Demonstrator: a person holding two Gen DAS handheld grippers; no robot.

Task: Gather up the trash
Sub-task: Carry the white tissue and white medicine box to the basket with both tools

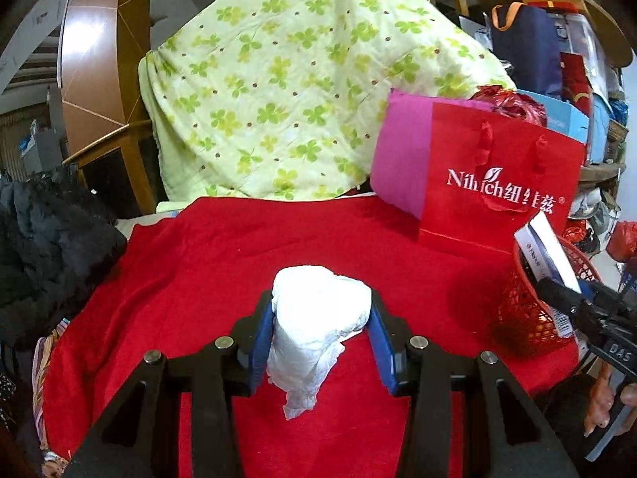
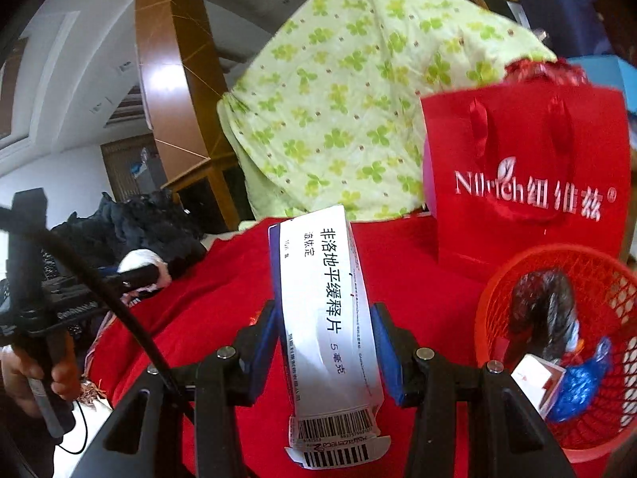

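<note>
My left gripper (image 1: 320, 310) is shut on a crumpled white tissue (image 1: 314, 326) and holds it above the red cloth (image 1: 207, 263). My right gripper (image 2: 324, 318) is shut on a white medicine box (image 2: 330, 318) with Chinese print and a barcode, held upright left of the red mesh basket (image 2: 597, 271). The basket holds a dark wrapper, a blue wrapper and a small white carton. In the left wrist view the basket (image 1: 517, 310) is at the right, with the right gripper and the box (image 1: 547, 247) over it.
A red gift bag (image 1: 497, 183) stands at the back right. A green clover-print quilt (image 1: 286, 79) rises behind the cloth. Dark clothes (image 1: 43, 247) pile at the left. A wooden pillar (image 2: 171, 79) stands behind.
</note>
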